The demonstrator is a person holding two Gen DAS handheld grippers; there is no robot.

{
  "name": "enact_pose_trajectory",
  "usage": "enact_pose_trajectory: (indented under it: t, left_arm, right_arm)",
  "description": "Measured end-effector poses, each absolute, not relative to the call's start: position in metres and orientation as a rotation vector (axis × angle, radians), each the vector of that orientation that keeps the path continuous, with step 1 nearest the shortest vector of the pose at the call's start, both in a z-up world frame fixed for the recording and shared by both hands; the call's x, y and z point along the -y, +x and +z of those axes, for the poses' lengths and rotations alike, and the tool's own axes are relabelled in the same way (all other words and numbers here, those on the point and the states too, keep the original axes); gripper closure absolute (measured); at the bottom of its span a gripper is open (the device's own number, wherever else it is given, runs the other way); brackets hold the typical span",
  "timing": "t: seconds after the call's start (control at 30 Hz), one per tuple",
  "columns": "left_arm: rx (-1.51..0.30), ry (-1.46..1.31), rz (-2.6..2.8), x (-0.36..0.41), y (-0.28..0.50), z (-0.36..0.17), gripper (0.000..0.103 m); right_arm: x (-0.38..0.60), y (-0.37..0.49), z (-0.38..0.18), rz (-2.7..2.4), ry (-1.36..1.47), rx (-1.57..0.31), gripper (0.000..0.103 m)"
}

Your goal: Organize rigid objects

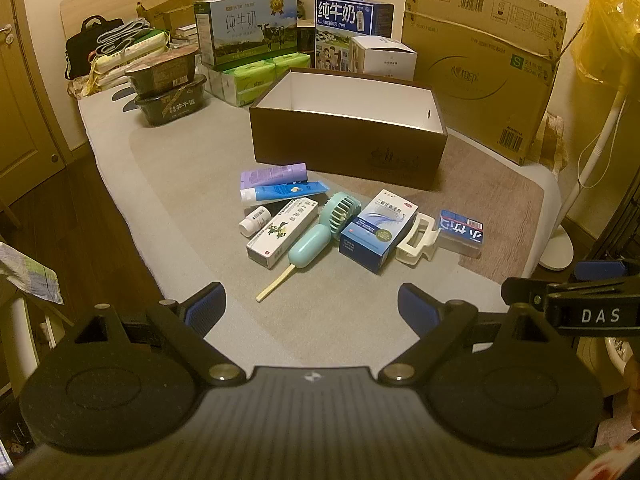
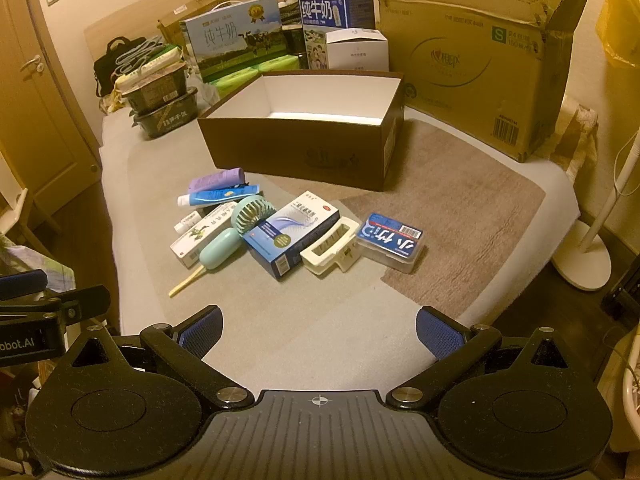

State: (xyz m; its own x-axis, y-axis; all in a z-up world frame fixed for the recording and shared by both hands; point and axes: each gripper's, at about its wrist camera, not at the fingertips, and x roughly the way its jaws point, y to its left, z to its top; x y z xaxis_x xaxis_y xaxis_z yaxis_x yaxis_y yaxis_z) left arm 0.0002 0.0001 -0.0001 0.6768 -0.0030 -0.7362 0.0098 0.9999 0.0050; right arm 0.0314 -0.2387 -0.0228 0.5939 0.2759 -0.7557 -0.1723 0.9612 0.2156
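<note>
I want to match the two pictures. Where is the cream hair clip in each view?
Left wrist view: the cream hair clip lies right of centre, between the blue medicine box and the clear floss box.
Right wrist view: the clip lies near the centre, between the same two boxes.
Shared landmark: the open brown box behind the pile.

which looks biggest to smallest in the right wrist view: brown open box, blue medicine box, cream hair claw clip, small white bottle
1. brown open box
2. blue medicine box
3. cream hair claw clip
4. small white bottle, partly hidden
</note>
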Motion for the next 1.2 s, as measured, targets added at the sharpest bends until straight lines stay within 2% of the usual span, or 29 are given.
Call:
enact_pose_trajectory:
  t: [1.2]
  left_arm:
    - [-0.821, 0.008, -0.007, 0.0007, 0.0051, 0.0086, 0.011]
  right_arm:
    - [0.2397, 0.0345, -0.0161, 0.261, 0.121, -0.891, 0.0]
